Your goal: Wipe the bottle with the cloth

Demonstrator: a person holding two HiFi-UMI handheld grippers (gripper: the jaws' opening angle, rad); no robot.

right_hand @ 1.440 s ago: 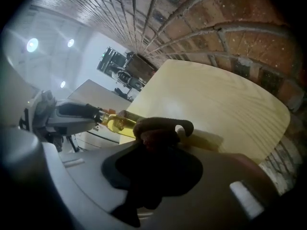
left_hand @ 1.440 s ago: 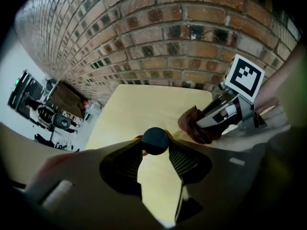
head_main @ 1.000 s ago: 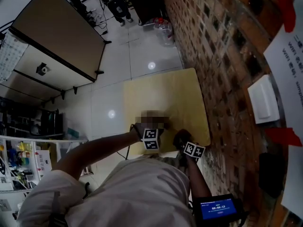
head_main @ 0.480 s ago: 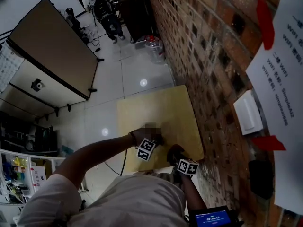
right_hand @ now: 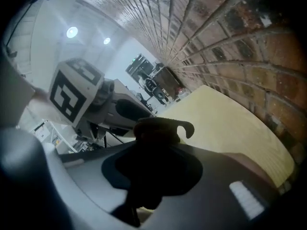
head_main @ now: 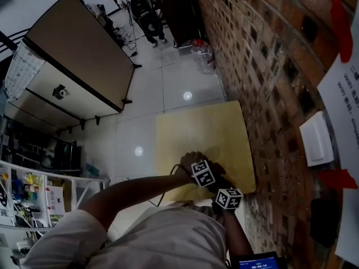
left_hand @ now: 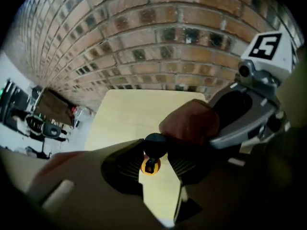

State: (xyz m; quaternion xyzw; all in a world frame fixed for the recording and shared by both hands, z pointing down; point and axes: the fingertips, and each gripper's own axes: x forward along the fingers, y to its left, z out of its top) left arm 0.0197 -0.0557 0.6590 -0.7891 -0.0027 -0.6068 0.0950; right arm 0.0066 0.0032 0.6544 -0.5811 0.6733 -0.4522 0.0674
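In the left gripper view a small bottle [left_hand: 152, 156] with a round black cap and an orange part sits between the tips of my left gripper [left_hand: 156, 151]. Its jaws are closing, and both pads touch the cap. Just to the right, my right gripper [left_hand: 211, 123] holds a bunched brown cloth [left_hand: 190, 122] close to the bottle. In the right gripper view the right gripper [right_hand: 158, 140] is shut on that cloth [right_hand: 158, 128]. In the head view both grippers, left [head_main: 203, 174] and right [head_main: 228, 198], are close together over the near edge of the yellow table [head_main: 196, 130]; the bottle is hidden there.
A brick wall [head_main: 263, 66] runs along the table's right side, with a white box [head_main: 317, 139] and papers on it. A water jug [head_main: 203, 52] stands on the tiled floor beyond the table. A brown-topped cabinet [head_main: 78, 43] and a shelf [head_main: 33, 198] stand to the left.
The two grippers have come closer together near the table's front edge; the left one moved right toward the right one. The head camera has also shifted.
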